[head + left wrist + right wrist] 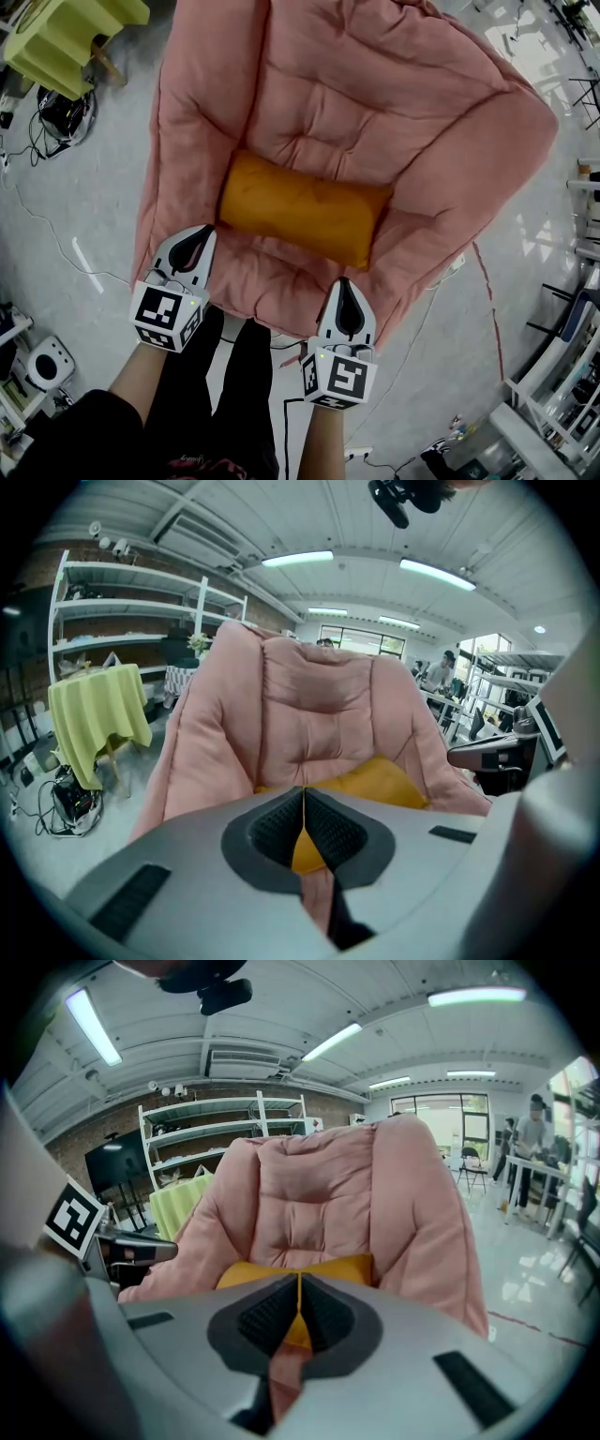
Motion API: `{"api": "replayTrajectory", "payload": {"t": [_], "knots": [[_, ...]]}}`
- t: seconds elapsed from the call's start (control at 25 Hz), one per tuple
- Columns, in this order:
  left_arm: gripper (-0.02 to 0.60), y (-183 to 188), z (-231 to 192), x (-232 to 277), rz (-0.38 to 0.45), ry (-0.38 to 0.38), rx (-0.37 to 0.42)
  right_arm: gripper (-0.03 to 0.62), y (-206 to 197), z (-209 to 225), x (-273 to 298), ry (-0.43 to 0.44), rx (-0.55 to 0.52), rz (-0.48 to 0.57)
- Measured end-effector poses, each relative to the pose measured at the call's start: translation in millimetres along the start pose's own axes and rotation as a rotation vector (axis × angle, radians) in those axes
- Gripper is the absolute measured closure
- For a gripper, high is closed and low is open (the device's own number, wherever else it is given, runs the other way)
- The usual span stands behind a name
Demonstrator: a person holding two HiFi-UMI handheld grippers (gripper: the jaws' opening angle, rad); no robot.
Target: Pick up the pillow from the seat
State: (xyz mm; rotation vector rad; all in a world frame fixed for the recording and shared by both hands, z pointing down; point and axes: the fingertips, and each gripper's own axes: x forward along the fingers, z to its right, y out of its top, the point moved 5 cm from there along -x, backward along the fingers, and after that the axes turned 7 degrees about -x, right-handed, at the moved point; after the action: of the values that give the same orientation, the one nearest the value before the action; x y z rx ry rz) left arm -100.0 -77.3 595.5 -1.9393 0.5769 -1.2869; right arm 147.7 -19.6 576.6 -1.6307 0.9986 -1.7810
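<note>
We are in a workshop room with a pale grey floor (84,216), strip lights overhead and white shelves (131,602) behind the seat (356,84), a big padded pink armchair. The left gripper (201,234) has its jaws clenched, the ribbed black pads pressed together with nothing between them. It hovers over the seat's front left edge. The right gripper (345,289) is clenched and empty in the same way, over the seat's front edge further right. Both point into the seat, and each gripper view shows the pink backrest rising straight ahead. The pillow (305,211), an orange roll, lies crosswise in the hollow of the seat just beyond both sets of jaws, and neither touches it. Behind the jaws, the left gripper's cube (169,317) and the right gripper's cube (339,377) carry black-and-white square markers, the only print we can make out. Below the seat's front edge we see the person's dark trousers (225,375). To the seat's left stands a table draped in yellow-green cloth (94,714), with a tangle of cables (61,112) on the floor beside it. To the seat's right a thin red line (487,300) runs across the floor.
</note>
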Motion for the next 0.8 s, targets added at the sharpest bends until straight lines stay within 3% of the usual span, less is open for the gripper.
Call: {"api": "replayTrajectory", "payload": {"t": [0.2, 0.8], "knots": [[0.572, 0, -5, 15, -0.006, 0.027, -0.035, 0.574, 1, 10, 9, 0.001, -0.032, 0.004], [0.572, 4, -19, 61, 0.019, 0.036, -0.031, 0.574, 9, 43, 61, -0.039, -0.039, 0.042]]}}
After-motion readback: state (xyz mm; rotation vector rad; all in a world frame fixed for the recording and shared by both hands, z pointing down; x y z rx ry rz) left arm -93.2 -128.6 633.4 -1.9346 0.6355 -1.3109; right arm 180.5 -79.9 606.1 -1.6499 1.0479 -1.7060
